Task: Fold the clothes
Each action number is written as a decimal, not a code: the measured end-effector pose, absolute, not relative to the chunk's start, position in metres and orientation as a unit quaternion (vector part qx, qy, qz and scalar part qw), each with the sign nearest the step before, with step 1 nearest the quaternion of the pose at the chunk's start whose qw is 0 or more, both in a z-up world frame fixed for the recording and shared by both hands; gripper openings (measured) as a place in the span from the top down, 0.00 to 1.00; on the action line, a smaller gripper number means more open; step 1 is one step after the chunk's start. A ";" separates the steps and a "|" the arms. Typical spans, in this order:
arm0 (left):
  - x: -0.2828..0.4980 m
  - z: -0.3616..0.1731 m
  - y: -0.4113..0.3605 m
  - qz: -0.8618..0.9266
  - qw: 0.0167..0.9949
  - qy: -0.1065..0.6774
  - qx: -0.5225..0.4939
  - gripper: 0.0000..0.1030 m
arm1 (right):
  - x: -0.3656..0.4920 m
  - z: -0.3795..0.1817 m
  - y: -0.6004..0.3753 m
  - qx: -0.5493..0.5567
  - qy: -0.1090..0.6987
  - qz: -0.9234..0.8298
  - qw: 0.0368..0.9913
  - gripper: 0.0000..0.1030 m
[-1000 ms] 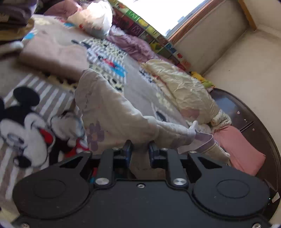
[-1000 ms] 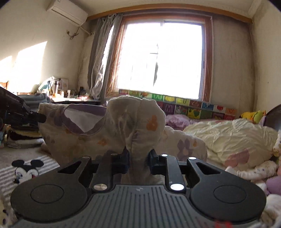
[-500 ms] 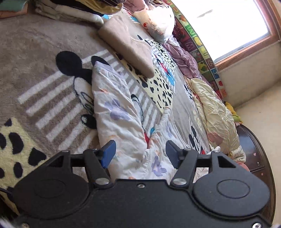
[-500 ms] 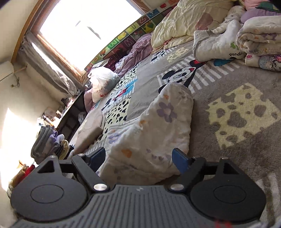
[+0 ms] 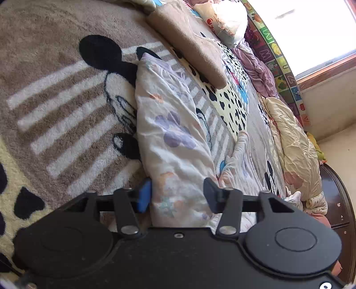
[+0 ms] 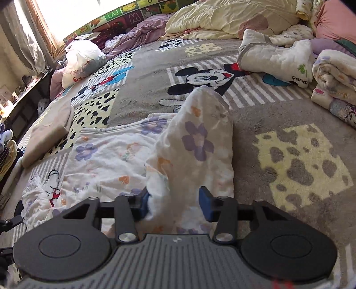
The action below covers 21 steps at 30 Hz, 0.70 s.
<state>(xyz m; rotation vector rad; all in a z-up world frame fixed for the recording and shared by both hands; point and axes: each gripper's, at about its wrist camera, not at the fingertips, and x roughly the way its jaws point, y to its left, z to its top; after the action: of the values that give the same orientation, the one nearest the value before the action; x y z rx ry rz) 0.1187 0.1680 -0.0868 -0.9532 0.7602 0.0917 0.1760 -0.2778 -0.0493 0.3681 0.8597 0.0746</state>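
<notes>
A white quilted garment with purple and orange flowers (image 5: pixel 171 142) lies on the Mickey Mouse blanket (image 5: pixel 66 115). My left gripper (image 5: pixel 176 195) is open, its jaws standing either side of the garment's near end. In the right wrist view the same garment (image 6: pixel 124 155) lies spread out with a sleeve (image 6: pixel 198 142) pointing away. My right gripper (image 6: pixel 174 201) is open, jaws either side of the sleeve's near end. The cloth lies loose between both pairs of fingers.
A folded beige item (image 5: pixel 191 42) lies beyond the garment. A white plastic bag (image 6: pixel 82 60), purple cloth (image 6: pixel 138 31) and a yellow quilt (image 6: pixel 233 17) sit at the far side. More rolled clothes (image 6: pixel 280 60) lie at the right. A dark headboard (image 5: pixel 336 195) stands at the bed's end.
A second ago both grippers were shut on the garment and held it up. They lowered it onto the blanket and opened, and now sit lower over the flat garment.
</notes>
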 end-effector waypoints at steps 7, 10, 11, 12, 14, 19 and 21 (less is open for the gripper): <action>0.077 -0.082 0.187 0.079 0.812 0.342 -0.466 0.93 | 0.094 -0.059 -0.340 0.272 0.388 -0.026 0.880 0.77; 0.055 -0.087 0.203 0.100 0.798 0.342 -0.486 0.92 | 0.059 -0.066 -0.364 0.303 0.386 -0.081 0.868 0.60; 0.050 -0.085 0.207 0.101 0.799 0.336 -0.488 0.89 | 0.047 -0.065 -0.372 0.309 0.380 -0.101 0.866 0.56; 0.046 -0.083 0.211 0.102 0.801 0.331 -0.488 0.85 | 0.037 -0.063 -0.377 0.312 0.369 -0.112 0.868 0.51; 0.048 -0.072 0.209 0.077 0.809 0.319 -0.488 0.75 | 0.023 -0.053 -0.382 0.303 0.340 -0.122 0.882 0.48; 0.091 -0.041 0.167 -0.016 0.847 0.321 -0.423 0.46 | 0.053 -0.033 -0.375 0.264 0.314 -0.070 0.909 0.39; 0.113 -0.035 0.147 -0.039 0.861 0.332 -0.385 0.45 | 0.084 -0.035 -0.366 0.253 0.332 -0.033 0.908 0.38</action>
<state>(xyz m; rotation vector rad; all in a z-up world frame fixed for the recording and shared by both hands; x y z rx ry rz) 0.1134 0.1470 -0.0352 -0.8075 0.6957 -0.0819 0.0840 -0.3657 -0.0346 0.5212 0.6846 -0.0680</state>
